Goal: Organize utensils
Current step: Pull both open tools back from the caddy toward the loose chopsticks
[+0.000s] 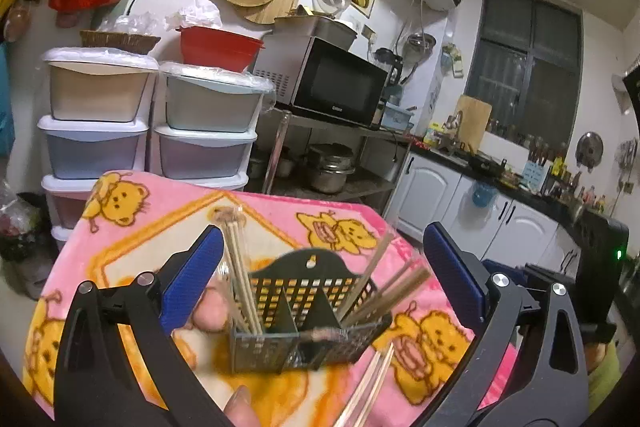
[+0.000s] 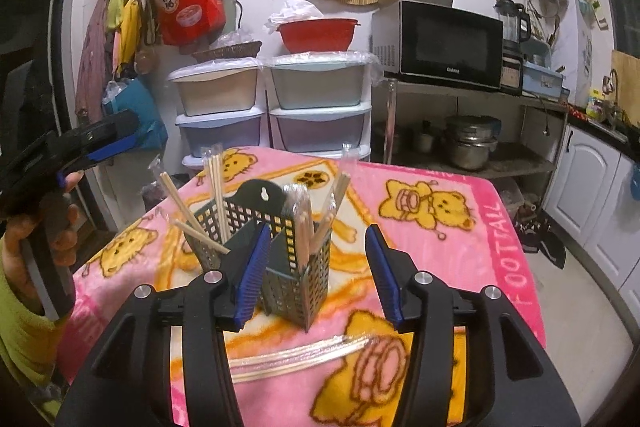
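holder: the dark perforated plastic utensil caddy (image 2: 280, 247) with compartments stands upright mid-tabletop on the pink bear-print blanket (image 2: 460, 247), so sticks can drop in from above.
sorted: pale wooden chopsticks (image 2: 216, 187) lean out of its sections at 11 and 1 o'clock.
loose: one clear-wrapped chopstick pair (image 2: 300, 353) lies flat at 6 o'clock of the caddy, not yet filed, i judge.
my left gripper (image 1: 324, 279): spread wide, empty, framing the caddy.
my right gripper (image 2: 316, 275): half open, gripping nothing, above the loose pair; probably my next pick.

Microwave (image 2: 438, 41) — red basin (image 2: 317, 35) beside
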Action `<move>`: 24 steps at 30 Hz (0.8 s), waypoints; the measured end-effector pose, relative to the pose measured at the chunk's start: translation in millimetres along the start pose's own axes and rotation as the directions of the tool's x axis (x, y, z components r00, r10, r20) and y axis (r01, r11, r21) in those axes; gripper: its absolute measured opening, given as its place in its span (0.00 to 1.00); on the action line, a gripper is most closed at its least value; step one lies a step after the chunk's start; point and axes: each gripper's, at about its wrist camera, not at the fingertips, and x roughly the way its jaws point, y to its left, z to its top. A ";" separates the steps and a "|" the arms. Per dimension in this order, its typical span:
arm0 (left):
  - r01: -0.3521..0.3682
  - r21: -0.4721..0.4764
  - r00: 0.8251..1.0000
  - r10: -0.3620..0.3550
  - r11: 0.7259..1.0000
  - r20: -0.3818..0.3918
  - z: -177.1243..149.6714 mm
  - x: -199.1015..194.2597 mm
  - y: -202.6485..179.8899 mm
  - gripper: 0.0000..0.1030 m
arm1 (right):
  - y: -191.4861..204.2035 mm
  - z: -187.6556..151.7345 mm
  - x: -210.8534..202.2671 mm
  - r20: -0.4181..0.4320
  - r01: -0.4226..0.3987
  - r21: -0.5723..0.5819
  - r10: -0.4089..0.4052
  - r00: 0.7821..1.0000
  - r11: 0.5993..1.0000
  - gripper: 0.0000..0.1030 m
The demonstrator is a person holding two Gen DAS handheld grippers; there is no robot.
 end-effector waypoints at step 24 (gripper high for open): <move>-0.025 0.028 0.957 0.032 0.999 -0.289 -112.6 5.6 12.0 0.89 | 4.7 -71.5 13.8 -0.133 -0.008 0.070 0.017 0.991 0.998 0.46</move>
